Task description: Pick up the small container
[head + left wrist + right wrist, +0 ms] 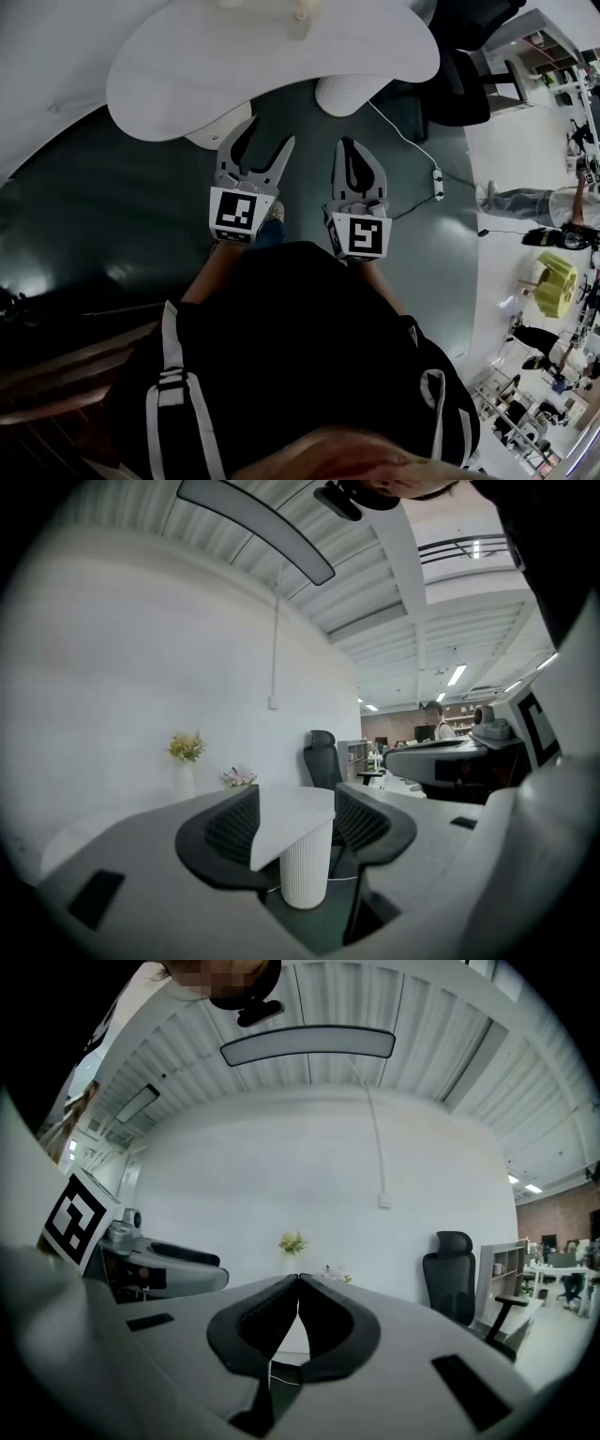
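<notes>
Both grippers hang in front of my body over the dark floor, short of a white table [187, 66]. My left gripper [270, 131] stands open with nothing between its jaws; in the left gripper view [295, 803] only the table's edge and its ribbed pedestal [305, 864] show through the gap. My right gripper [349, 142] is shut and empty, its tips touching [298, 1279]. On the table's far side stand a small cream vessel [300, 19], a vase of yellow flowers [186, 761] and a small pot of pink flowers [237, 778]. I cannot tell which one is the small container.
A black office chair [459, 84] stands to the right of the table. A white power strip with its cable [437, 183] lies on the floor at the right. A person [525, 202] stands at the far right, and desks and shelves fill the room behind.
</notes>
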The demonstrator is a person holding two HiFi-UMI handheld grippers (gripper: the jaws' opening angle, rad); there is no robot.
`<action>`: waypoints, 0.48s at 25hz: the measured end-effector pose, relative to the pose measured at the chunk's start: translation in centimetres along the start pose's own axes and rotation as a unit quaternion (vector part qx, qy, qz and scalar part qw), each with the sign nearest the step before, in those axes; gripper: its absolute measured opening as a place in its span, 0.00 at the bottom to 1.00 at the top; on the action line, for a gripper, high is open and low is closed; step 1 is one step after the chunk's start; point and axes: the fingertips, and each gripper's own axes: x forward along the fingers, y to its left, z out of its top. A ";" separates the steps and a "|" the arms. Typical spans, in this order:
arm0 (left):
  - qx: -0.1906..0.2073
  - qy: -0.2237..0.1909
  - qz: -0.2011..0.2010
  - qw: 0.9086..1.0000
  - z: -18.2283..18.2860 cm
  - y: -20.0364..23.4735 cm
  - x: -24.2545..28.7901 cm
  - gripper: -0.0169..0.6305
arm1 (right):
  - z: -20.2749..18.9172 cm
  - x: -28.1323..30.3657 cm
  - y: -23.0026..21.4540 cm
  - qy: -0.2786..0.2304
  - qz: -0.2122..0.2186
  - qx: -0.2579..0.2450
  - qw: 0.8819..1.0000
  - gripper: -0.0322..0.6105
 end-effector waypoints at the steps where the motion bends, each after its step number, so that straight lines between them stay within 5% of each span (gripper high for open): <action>1: -0.002 0.000 -0.003 1.000 -0.1 0.5 0.4 0.40 | 0.0 0.7 0.0 0.000 -0.002 -0.003 1.000 0.08; 12: -0.018 -0.003 -0.020 1.000 -0.4 3.1 2.8 0.42 | 0.3 4.2 -0.2 0.016 -0.021 -0.006 1.000 0.08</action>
